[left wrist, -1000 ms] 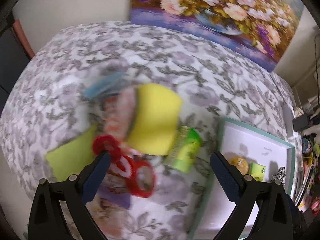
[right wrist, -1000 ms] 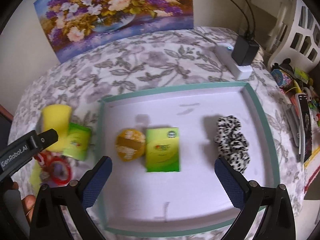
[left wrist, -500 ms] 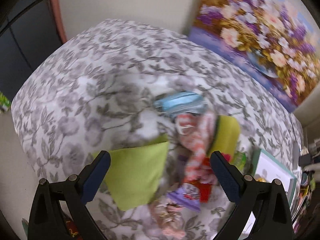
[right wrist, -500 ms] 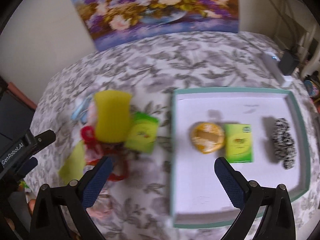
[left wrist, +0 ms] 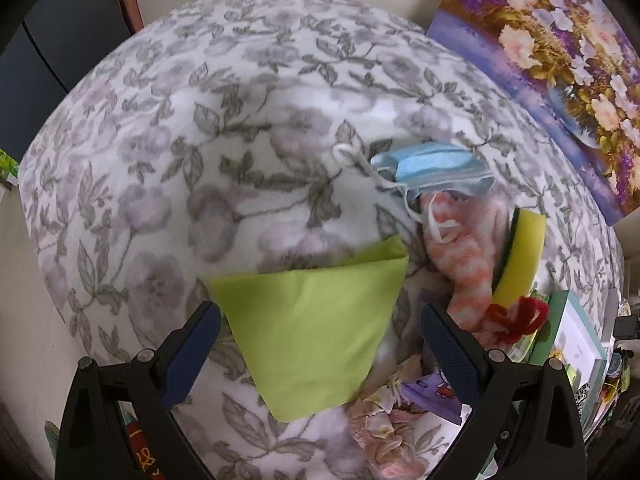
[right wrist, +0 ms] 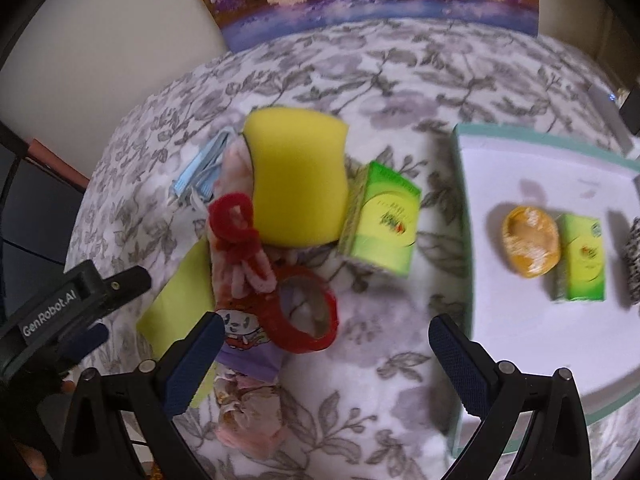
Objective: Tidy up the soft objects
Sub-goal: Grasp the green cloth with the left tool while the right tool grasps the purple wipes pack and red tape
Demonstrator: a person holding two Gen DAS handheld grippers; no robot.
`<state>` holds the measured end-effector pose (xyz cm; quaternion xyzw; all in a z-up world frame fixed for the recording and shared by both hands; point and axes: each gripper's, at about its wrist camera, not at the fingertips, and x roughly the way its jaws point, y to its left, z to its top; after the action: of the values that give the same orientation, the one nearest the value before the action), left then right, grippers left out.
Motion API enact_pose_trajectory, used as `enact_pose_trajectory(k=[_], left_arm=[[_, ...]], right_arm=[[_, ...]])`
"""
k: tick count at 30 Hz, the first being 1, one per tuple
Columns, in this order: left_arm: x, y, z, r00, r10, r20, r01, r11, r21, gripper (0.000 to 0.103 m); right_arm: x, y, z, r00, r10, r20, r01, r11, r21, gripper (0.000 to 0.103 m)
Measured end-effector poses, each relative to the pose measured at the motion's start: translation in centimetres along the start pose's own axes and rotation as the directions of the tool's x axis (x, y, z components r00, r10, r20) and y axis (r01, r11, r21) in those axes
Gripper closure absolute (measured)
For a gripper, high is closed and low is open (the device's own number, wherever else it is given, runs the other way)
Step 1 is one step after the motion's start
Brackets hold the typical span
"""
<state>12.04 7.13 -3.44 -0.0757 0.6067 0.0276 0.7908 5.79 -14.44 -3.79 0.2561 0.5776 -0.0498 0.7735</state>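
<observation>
In the left wrist view, the left gripper [left wrist: 320, 340] hangs over a surface covered by a floral cloth [left wrist: 200, 152], and its fingers [left wrist: 192, 352] stand wide apart with nothing between them except the green napkin [left wrist: 312, 320] lying flat below. Behind the napkin lies a blue face mask [left wrist: 436, 168], and next to it a pink-white fuzzy sock [left wrist: 468, 256] touches a yellow sponge [left wrist: 520, 256] that stands on its edge. A red fuzzy tie [left wrist: 516, 316] sits at the near end of the sock. In the right wrist view, the right gripper [right wrist: 326, 360] also has its fingers [right wrist: 460, 364] wide and holds nothing. The yellow sponge [right wrist: 298, 176] rests on the pile of soft things, and a green carton [right wrist: 380, 224] leans just beside it. A red ring [right wrist: 306, 308] lies in front of the pile. At the right, the white tray [right wrist: 520, 340] with a teal rim holds an orange round object [right wrist: 530, 242] and a second green carton [right wrist: 582, 258] just beside it.
</observation>
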Motion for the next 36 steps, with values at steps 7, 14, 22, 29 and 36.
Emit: enact_pose_trajectory(k=[7,14,22,29,36], left_arm=[[2.0,0.6,0.0,0.998,0.027,-0.052,-0.028,0.999,-0.022,0.003],[3.5,1.9,0.1,0.995,0.053,-0.084,-0.058,0.997,-0.057,0.003],[4.6,2.7,0.7,0.993,0.052,-0.108,-0.059,0.996,-0.067,0.003],[6.0,2.1,0.5,0.99,0.048,-0.135,-0.051,0.998,-0.022,0.003],[7.7,1.6,0.5,0.985,0.065,-0.159,-0.066,0.998,0.001,0.003]], right_arm=[[1.4,1.0,-0.3,0.999,0.026,-0.029,-0.026,1.0,-0.004,0.001],[2.5,2.6,-0.4,0.999,0.03,-0.041,-0.032,0.999,-0.041,0.007],[3.7,3.9,-0.5,0.998,0.024,-0.05,-0.027,0.997,-0.068,0.016],[4.3,4.2,-0.5,0.999,-0.005,-0.042,0.001,0.996,-0.087,0.016],[5.0,3.9,-0.3,0.999,-0.025,-0.045,0.021,0.996,-0.086,0.017]])
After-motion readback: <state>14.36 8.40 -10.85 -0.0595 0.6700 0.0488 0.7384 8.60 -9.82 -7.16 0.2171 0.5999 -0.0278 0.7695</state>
